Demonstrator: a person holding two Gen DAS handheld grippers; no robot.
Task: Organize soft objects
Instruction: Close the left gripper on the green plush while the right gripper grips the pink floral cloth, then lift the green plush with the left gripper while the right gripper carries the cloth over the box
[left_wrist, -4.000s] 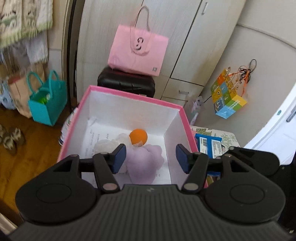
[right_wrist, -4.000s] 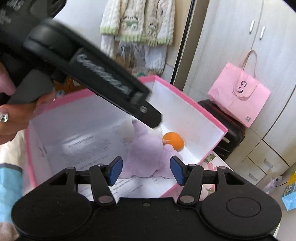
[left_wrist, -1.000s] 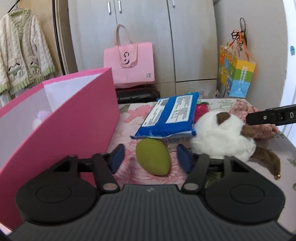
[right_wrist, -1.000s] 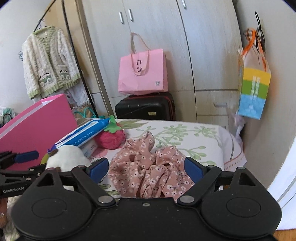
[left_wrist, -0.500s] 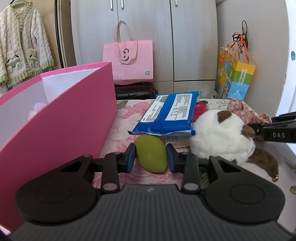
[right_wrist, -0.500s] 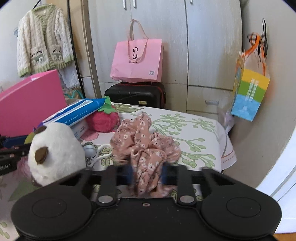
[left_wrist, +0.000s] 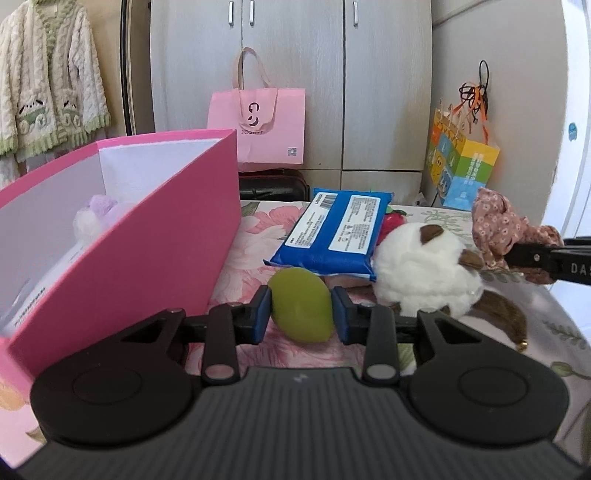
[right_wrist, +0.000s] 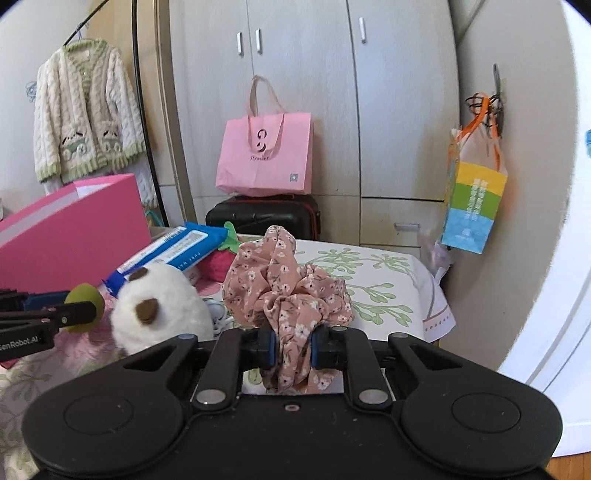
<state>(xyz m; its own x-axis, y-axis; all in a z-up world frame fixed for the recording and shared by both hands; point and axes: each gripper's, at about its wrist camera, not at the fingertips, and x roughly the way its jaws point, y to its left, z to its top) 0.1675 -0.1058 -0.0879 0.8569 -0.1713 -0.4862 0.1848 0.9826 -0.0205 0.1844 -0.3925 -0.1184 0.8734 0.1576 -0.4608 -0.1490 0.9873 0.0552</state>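
Tall pink box wall (left_wrist: 147, 236) closing off the left; blue wipes pack (left_wrist: 332, 229) and white plush (left_wrist: 424, 266) crowding the middle of the floral tabletop (right_wrist: 388, 280). Open cloth to the right of the plush, toward the table's far corner. Box top open from above.

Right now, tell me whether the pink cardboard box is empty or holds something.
Not empty. Above the pink cardboard box's near wall, a fluffy lilac plush toy shows against its white inner wall.

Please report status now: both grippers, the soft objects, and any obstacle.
Left gripper shut on soft green mango-shaped toy. Right gripper shut on pink floral fabric scrunchie. Open pink box close, unobstructed.
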